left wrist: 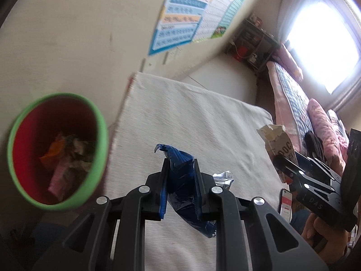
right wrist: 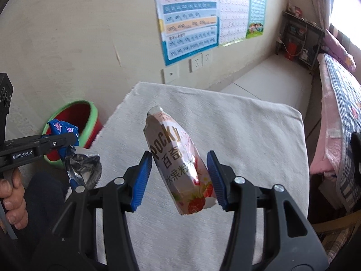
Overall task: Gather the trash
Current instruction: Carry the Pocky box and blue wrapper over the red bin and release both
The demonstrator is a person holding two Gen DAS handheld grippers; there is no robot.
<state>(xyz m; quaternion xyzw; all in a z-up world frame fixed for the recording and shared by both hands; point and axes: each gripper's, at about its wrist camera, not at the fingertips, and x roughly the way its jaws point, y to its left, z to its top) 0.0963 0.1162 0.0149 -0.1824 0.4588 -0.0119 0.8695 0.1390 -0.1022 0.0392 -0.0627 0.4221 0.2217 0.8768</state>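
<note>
Blue wrapper [left wrist: 180, 174]: thin crinkled film, glossy, silver foil lining showing. Pocky box [right wrist: 180, 164]: printed card, slight sheen, torn top edge rough. Table cloth [left wrist: 203, 117] beneath both: woven off-white fabric, matt, coarse nap. Bin [left wrist: 56, 149] left of the cloth: smooth plastic, red inside, green rim. Left gripper [left wrist: 180, 180]: matt black plastic, bright metal pins. Right gripper [right wrist: 179, 176]: ribbed blue pads.

surface: white cloth-covered table [right wrist: 248, 135] | bin [right wrist: 79, 117]: on floor beside it
</note>
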